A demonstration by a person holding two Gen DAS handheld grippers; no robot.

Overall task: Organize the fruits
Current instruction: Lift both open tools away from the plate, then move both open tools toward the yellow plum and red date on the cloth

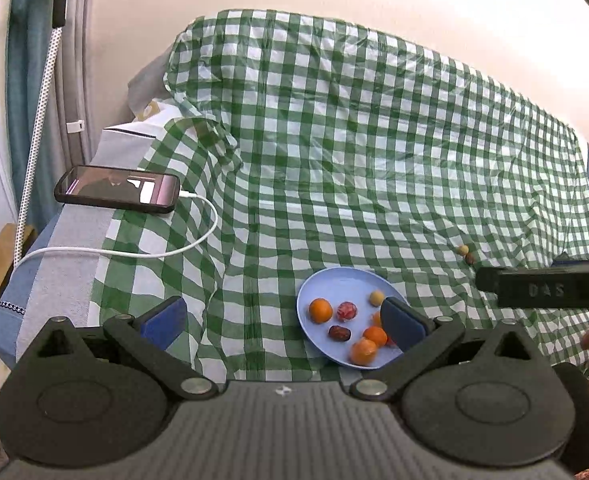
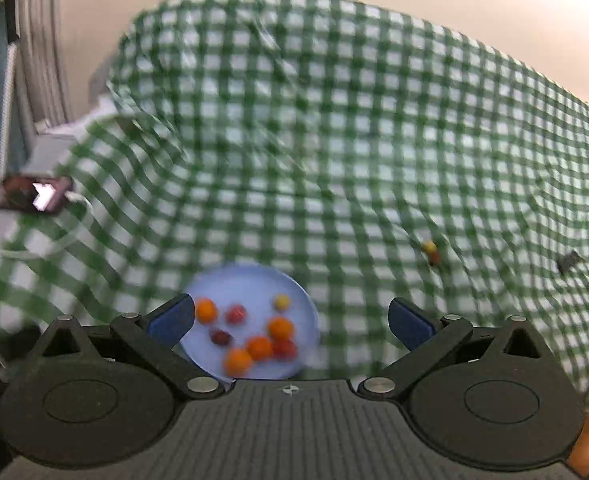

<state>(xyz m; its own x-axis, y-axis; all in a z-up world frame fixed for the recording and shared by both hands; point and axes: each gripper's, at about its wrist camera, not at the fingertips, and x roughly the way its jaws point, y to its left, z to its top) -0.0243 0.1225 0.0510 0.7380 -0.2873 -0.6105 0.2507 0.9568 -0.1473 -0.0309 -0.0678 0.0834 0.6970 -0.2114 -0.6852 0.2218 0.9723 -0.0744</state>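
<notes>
Plate: We see the blue plate (image 1: pixel 334 280) on the green checked cloth (image 1: pixel 374 140), right in front of both grippers.
Left gripper: Our left gripper (image 1: pixel 284 324) is spread wide and holds nothing. Its right pad hides part of the plate.
Right gripper: Our right gripper (image 2: pixel 290 322) is spread wide too, with nothing in it. The plate sits near its left pad.
Fruits on plate: We count 4 orange round ones, like this orange fruit (image 1: pixel 320 310), plus some small red, dark and yellow ones.
Loose fruits: 2 small fruits (image 1: pixel 465 254) lie touching on the cloth, past the plate, to the right.
</notes>
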